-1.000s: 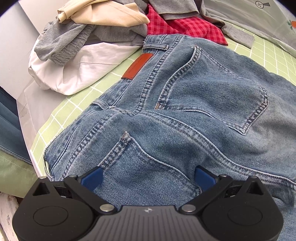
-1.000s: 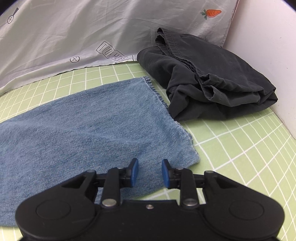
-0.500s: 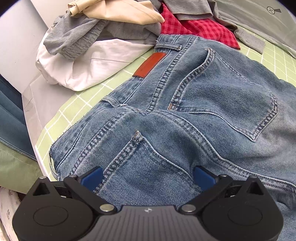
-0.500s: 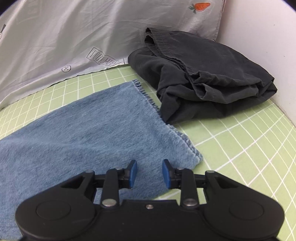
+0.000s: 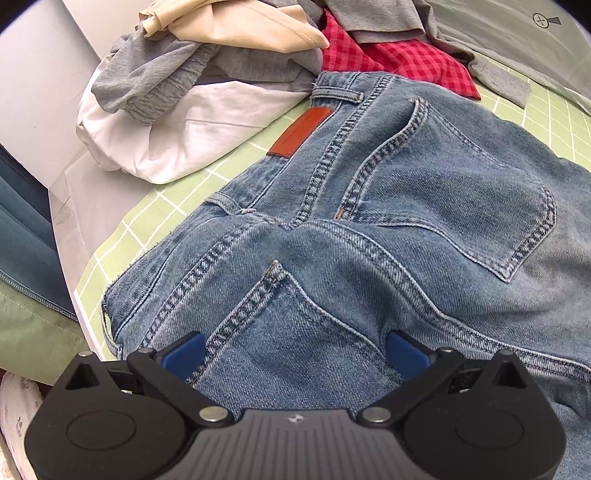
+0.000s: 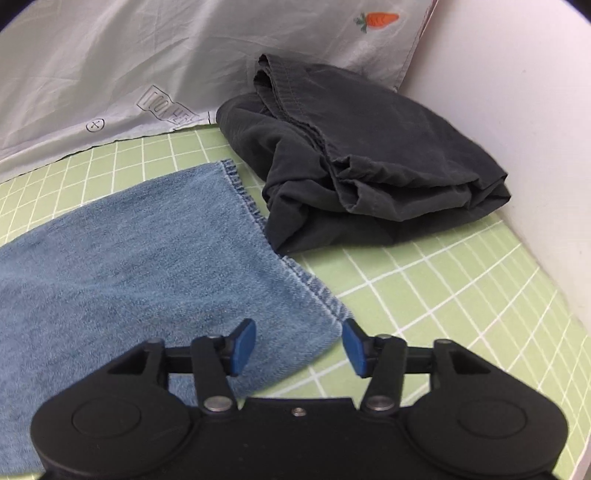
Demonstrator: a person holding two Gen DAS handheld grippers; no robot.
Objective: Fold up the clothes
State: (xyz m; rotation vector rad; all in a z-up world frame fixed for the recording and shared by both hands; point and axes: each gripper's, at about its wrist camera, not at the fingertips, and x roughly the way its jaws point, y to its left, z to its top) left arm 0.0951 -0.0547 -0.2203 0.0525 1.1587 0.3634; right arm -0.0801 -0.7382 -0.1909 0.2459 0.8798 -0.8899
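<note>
Opening right hand-held gripper [image 6: 299, 345] above jeans [image 6: 147, 266] hem corner.

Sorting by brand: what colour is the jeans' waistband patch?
Reddish-brown leather patch, clearest in the left wrist view.

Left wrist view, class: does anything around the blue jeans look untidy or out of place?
Yes. Beyond the waistband of the blue denim jeans, an unfolded heap lies jumbled: a red checked shirt, a cream garment, a grey knit top and a white cloth, overlapping and crumpled. The jeans themselves lie fairly flat.
</note>
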